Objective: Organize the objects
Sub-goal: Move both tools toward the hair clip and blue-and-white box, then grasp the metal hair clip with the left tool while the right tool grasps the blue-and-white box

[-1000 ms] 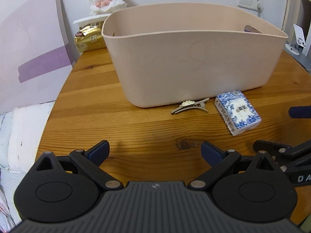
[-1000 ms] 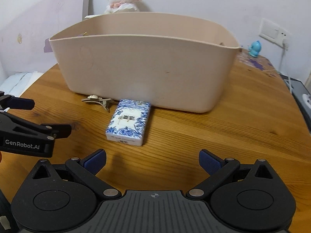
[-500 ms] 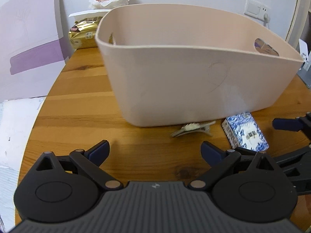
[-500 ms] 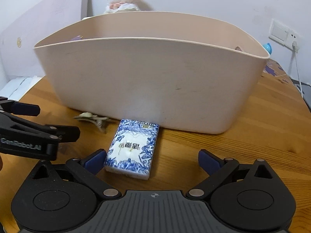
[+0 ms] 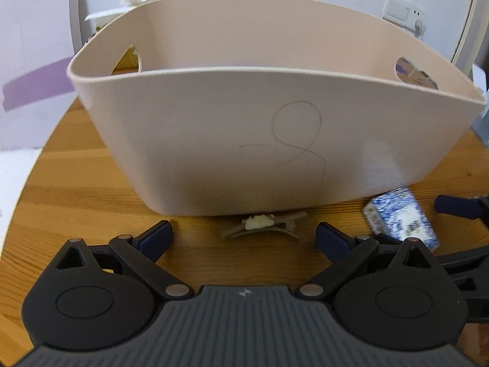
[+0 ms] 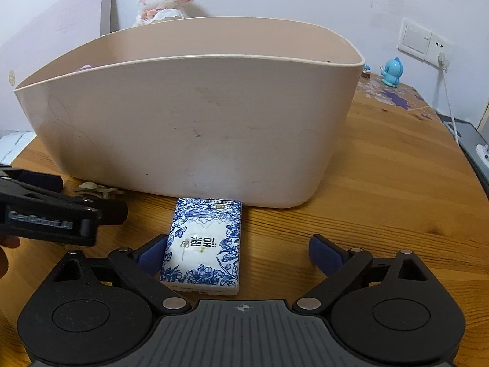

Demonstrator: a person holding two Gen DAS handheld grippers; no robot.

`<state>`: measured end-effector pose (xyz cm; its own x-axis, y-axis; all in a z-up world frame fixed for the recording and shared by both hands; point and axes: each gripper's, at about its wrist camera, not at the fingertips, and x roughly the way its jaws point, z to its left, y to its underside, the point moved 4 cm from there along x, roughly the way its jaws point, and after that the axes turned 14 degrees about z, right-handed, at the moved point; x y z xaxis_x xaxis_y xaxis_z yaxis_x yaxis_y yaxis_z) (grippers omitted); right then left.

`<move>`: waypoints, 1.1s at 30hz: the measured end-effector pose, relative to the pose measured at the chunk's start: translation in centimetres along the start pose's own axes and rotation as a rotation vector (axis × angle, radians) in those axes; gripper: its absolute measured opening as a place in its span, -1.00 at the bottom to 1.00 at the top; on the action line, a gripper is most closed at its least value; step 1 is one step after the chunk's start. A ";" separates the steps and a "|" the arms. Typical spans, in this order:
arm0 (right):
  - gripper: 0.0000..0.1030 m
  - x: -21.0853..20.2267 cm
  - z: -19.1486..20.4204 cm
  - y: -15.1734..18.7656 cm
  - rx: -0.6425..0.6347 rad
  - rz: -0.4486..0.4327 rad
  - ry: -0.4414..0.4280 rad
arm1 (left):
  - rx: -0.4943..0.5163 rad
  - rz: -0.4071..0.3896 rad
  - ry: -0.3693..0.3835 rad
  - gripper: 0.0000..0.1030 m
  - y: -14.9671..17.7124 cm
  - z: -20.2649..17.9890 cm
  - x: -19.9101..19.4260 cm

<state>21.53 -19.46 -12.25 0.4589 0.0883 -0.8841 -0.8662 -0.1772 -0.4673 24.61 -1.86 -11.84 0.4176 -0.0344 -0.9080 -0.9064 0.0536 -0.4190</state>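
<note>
A large beige plastic bin [image 5: 244,140] [image 6: 189,128] stands on the round wooden table. At the foot of its front wall lies a beige hair clip [image 5: 262,226] [image 6: 94,190]. My left gripper [image 5: 244,238] is open just in front of the clip, with the clip between the lines of its fingers. A blue-and-white floral tissue pack [image 6: 203,246] [image 5: 400,221] lies flat in front of the bin. My right gripper [image 6: 241,252] is open around the pack's near end, its left fingertip [image 6: 152,253] beside the pack's left edge.
A white plush lamb [image 6: 162,3] sits behind the bin by the wall. A small blue figurine [image 6: 392,72] and a patterned mat are at the table's far right, under a wall socket [image 6: 424,41]. A lilac panel [image 5: 33,52] leans at the left.
Both grippers have moved forward toward the bin. The hair clip now lies close in front of the left gripper, and the tissue pack has come between the right gripper's fingers.
</note>
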 end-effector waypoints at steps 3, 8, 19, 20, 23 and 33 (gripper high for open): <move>0.70 0.0 0.0 0.3 -0.010 -0.013 -0.002 | 0.005 -0.011 -0.020 0.88 0.0 -0.3 0.1; 0.19 -0.7 0.6 0.4 -0.039 -0.024 -0.018 | -0.011 -0.025 -0.026 0.40 -0.1 -0.2 -0.5; -0.16 -2.7 1.5 1.8 -0.058 -0.017 -0.008 | -0.015 -0.022 -0.004 0.09 1.8 0.3 -1.5; -0.16 -3.0 1.3 1.9 -0.054 -0.020 -0.007 | -0.014 -0.023 -0.001 0.09 2.0 0.3 -1.7; -0.16 -4.6 0.9 2.3 -0.042 -0.039 -0.005 | 0.004 -0.047 -0.006 0.09 3.2 0.3 -3.2; -0.16 -11.6 0.9 4.3 -0.025 -0.150 -0.004 | 0.038 -0.158 -0.032 0.09 5.6 0.5 -9.5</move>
<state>12.35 -20.37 -3.99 0.5823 0.1197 -0.8041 -0.7824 -0.1862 -0.5943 15.60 -0.73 -5.52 0.5575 -0.0135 -0.8301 -0.8263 0.0873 -0.5564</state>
